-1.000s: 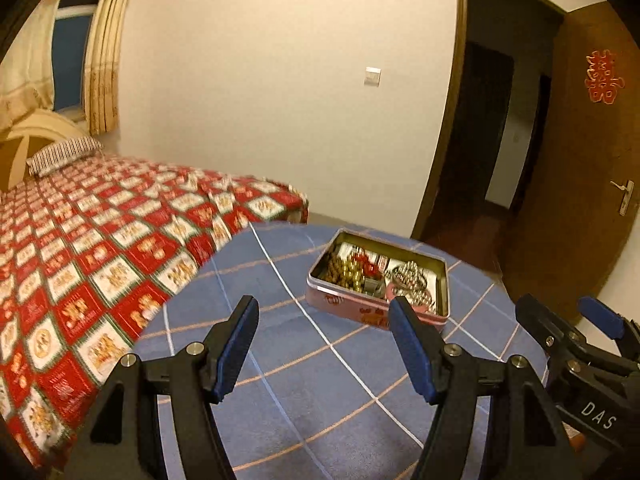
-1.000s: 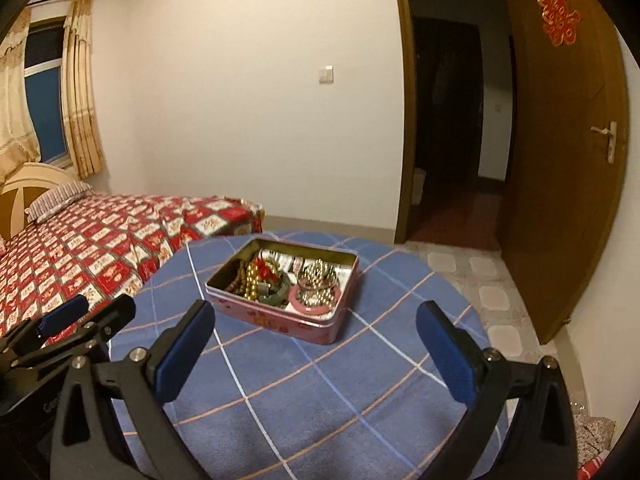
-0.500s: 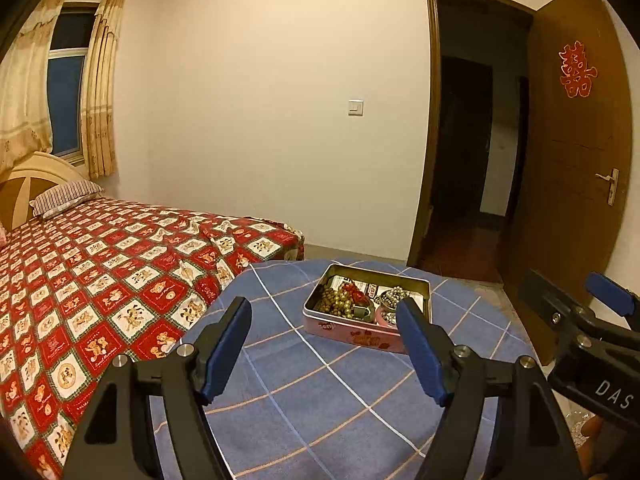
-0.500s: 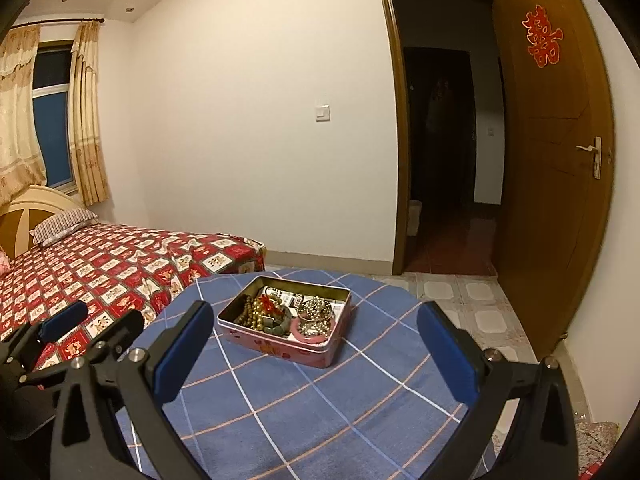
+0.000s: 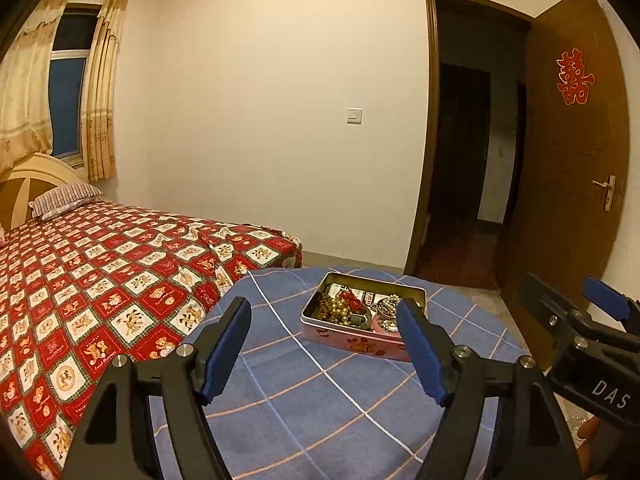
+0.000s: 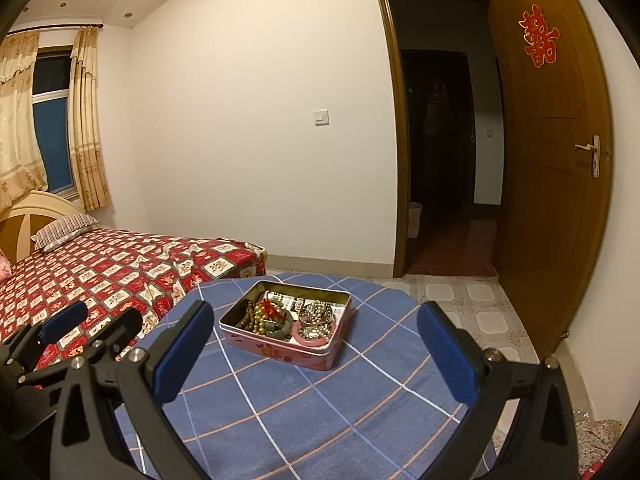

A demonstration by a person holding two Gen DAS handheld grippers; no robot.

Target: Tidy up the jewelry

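Sitting toward the far side of a round table covered in a blue checked cloth (image 6: pixel 304 408), the pink tin (image 6: pixel 286 354) holds the jewelry: brown and gold beads (image 6: pixel 256 318) at its 9 o'clock side, a silver bead cluster (image 6: pixel 316 314) over a pink ring toward 3 o'clock. Both grippers hang back from it, well apart from the tin, with bare cloth between.

The left gripper (image 5: pixel 324 340) has its blue pads spread wide with nothing in them; in its own view the pad at 3 o'clock overlaps the tin's near right corner and hides part of the silver beads. The right gripper (image 6: pixel 316 344) is spread wider still, also holding nothing, and its view shows the whole tin unobstructed.

A bed with a red patterned cover (image 5: pixel 100 280) lies at 9 o'clock of the table. The open brown door (image 6: pixel 552 152) stands at 2 o'clock. Only the right view shows the tiled floor (image 6: pixel 480 304) past the table.
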